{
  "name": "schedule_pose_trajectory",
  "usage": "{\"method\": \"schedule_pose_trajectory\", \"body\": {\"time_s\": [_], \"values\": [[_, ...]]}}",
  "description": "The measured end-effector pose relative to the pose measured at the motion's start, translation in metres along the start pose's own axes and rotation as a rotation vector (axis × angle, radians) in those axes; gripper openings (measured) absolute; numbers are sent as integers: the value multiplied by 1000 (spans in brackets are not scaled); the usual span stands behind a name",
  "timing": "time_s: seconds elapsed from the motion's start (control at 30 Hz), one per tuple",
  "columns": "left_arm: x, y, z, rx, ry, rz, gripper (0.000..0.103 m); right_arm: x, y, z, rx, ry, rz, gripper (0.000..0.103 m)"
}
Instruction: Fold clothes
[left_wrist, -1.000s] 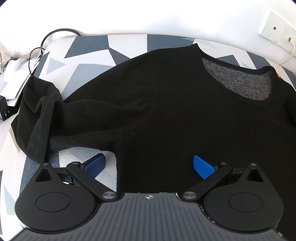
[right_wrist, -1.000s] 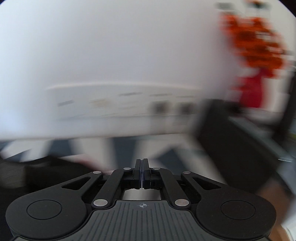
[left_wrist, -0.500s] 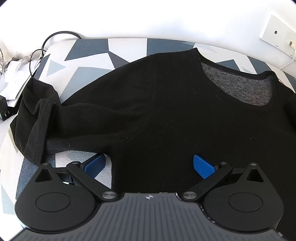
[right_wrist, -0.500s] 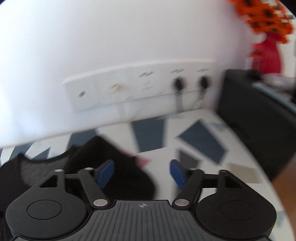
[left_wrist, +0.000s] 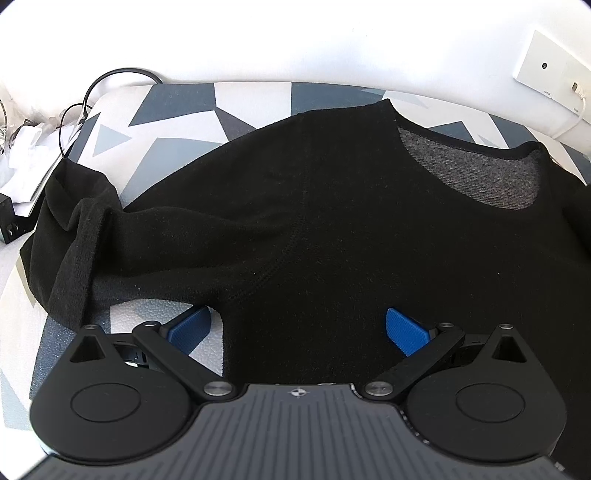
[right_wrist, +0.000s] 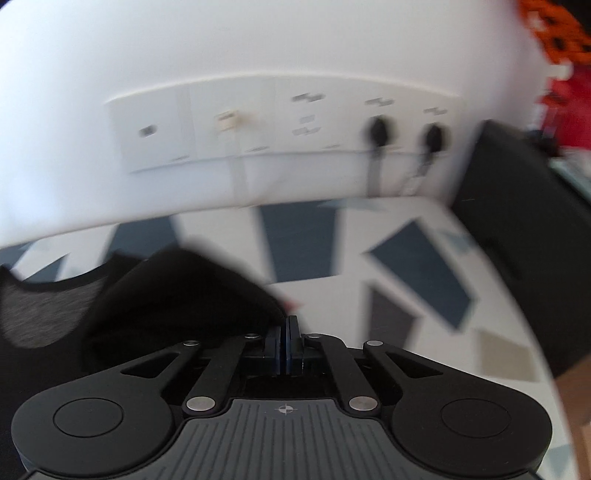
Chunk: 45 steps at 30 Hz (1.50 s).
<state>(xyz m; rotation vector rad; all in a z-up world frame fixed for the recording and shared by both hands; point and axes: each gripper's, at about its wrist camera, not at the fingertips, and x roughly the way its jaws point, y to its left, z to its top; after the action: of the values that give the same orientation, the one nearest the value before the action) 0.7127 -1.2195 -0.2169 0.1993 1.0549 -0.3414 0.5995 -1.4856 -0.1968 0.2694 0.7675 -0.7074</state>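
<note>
Black sweater (left_wrist: 332, 221) fills most of the left wrist view, lying spread on a worktop (left_wrist: 251, 99) patterned with blue, grey and white triangles. The left gripper (left_wrist: 298, 326) is held low over the sweater's near part, pointing forward across it, with its jaws spread wide and holding nothing. One blue pad (left_wrist: 192, 326) sits over bare worktop just off the cloth's edge; the other blue pad is over the black fabric. Ahead and to the left of the jaws a sleeve (left_wrist: 77, 240) lies bunched and folded over itself. Farther ahead and to the right is the neckline (left_wrist: 476, 173), its grey inner knit showing. Beyond the worktop's far left corner are black cables (left_wrist: 110, 79) and white clutter against a white wall.

The right wrist view is blurred. The right gripper (right_wrist: 287, 345) is level, aimed toward the wall, its jaws pressed fully together; whether they pinch any cloth cannot be told. A raised fold of the sweater (right_wrist: 177, 295) sits immediately left of the jaws. Patterned worktop stretches ahead and right. On the wall beyond is a white socket panel (right_wrist: 280, 122) with two black plugs.
</note>
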Motion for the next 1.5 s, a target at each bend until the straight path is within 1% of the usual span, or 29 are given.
{"method": "schedule_pose_trajectory", "body": {"time_s": [0.13, 0.3, 0.4, 0.47, 0.63, 0.8, 1.03, 1.33, 1.37, 1.4, 1.43, 1.47, 1.5], "values": [[0, -1, 0, -6, -3, 3, 103, -12, -46, 7, 98, -57, -172, 2], [0, -1, -1, -16, -5, 9, 103, -23, -95, 4, 212, -95, -324, 2], [0, -2, 0, -20, -5, 12, 103, -25, -104, 0, 243, -97, -342, 2], [0, -2, 0, -23, -5, 14, 103, -24, -101, -2, 246, -93, -328, 2], [0, -2, 0, -23, -5, 14, 103, -19, -85, -1, 206, -81, -279, 2], [0, -2, 0, -21, -6, 13, 103, -17, -69, 6, 188, -74, -246, 2], [0, -2, -1, -18, -9, 11, 103, -15, -62, 9, 170, -69, -242, 2], [0, -1, -1, -19, -12, 11, 103, -15, -75, 4, 200, -59, -268, 2], [0, -1, -1, -20, -12, 12, 103, -15, -76, 3, 202, -48, -253, 2], [0, -1, -1, -22, -12, 12, 103, -12, -75, 2, 190, -17, -217, 5], [0, -2, -1, -23, -12, 13, 103, -8, -73, 1, 173, 22, -175, 9], [0, -2, -1, -24, -11, 14, 103, -6, -69, -1, 147, 45, -159, 14], [0, -2, -1, -25, -11, 14, 103, -3, -63, -3, 119, 62, -154, 24]]}}
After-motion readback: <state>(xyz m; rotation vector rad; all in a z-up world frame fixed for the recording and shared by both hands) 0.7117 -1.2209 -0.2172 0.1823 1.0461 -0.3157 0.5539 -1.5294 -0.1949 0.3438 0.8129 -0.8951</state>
